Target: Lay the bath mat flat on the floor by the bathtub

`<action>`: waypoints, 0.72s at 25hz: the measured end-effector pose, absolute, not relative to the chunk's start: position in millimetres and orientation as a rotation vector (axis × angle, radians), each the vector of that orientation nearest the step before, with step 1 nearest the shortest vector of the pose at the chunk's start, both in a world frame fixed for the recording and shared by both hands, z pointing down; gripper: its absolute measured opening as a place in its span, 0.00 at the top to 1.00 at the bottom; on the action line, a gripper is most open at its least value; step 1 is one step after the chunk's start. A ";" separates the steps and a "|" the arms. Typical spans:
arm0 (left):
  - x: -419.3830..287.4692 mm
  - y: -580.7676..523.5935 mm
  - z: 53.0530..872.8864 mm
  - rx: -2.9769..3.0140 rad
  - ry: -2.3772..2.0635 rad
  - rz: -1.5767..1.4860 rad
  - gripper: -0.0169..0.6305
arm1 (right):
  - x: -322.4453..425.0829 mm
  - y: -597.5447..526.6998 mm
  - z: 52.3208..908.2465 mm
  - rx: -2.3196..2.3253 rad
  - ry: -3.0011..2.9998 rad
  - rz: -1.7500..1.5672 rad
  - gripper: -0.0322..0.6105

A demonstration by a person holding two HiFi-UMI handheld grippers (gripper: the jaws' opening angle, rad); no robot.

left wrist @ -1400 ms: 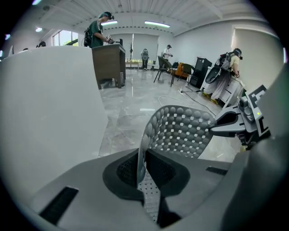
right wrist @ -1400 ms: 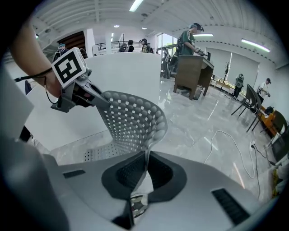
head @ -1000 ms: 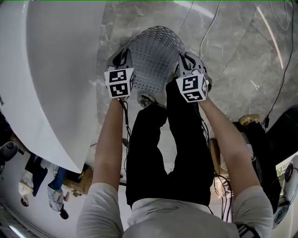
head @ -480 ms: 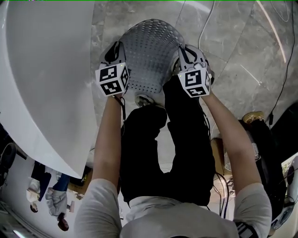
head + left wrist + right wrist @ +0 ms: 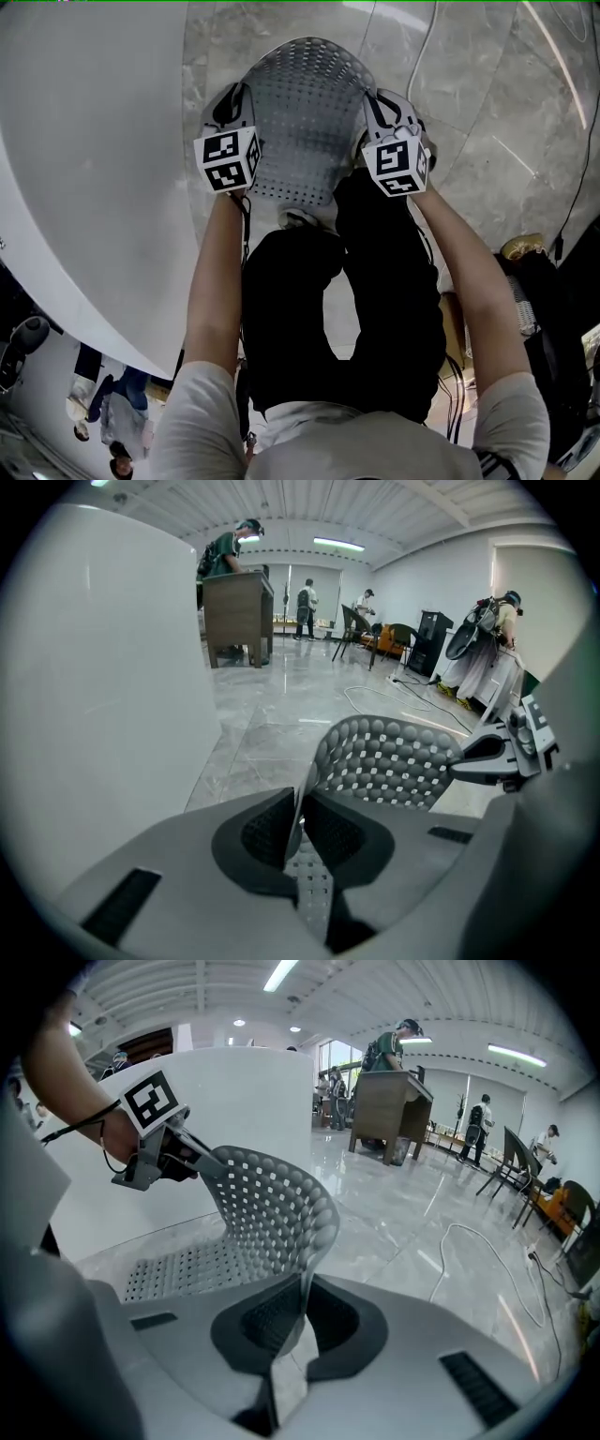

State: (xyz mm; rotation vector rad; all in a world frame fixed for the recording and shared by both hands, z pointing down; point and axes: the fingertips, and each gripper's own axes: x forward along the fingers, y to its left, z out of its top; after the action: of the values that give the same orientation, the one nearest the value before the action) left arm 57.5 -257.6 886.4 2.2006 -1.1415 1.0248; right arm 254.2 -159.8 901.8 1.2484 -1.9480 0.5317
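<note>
The bath mat (image 5: 305, 117) is a clear, perforated sheet with rows of suction bumps, held stretched between both grippers above the grey marble floor. My left gripper (image 5: 232, 105) is shut on its left edge, beside the white bathtub (image 5: 84, 141). My right gripper (image 5: 386, 111) is shut on its right edge. In the left gripper view the mat (image 5: 394, 761) curls away from the jaws, its edge pinched between the pads (image 5: 272, 829). In the right gripper view the mat (image 5: 267, 1213) arches up from the jaws toward the left gripper (image 5: 192, 1159).
The tub's white wall (image 5: 103, 696) fills the left. A white cable (image 5: 417, 47) and a black cable (image 5: 572, 150) lie on the floor to the right. A wooden desk (image 5: 236, 616), chairs and people stand far off. My legs (image 5: 347, 309) are below the mat.
Both grippers have sunk toward the floor with the mat, which now looks larger and more spread out. The grip on each edge is unchanged.
</note>
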 end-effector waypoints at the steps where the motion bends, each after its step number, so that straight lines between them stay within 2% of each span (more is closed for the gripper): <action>1: 58.3 -259.4 890.2 2.192 -1.149 1.014 0.93 | 252.7 -159.8 905.1 1.244 -1.949 0.533 0.92; 12: 72.2 -262.0 930.6 2.284 -1.179 0.966 0.93 | 258.0 -171.4 943.8 1.450 -1.981 0.552 0.92; 18: 86.4 -263.3 945.4 2.552 -0.986 1.091 0.93 | 258.7 -177.6 963.8 1.535 -1.998 0.495 0.92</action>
State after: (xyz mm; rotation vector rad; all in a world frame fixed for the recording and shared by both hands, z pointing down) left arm 86.4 -263.3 945.4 2.5523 -0.9862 1.0910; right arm 258.7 -177.6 963.8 1.5350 -1.9982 0.4951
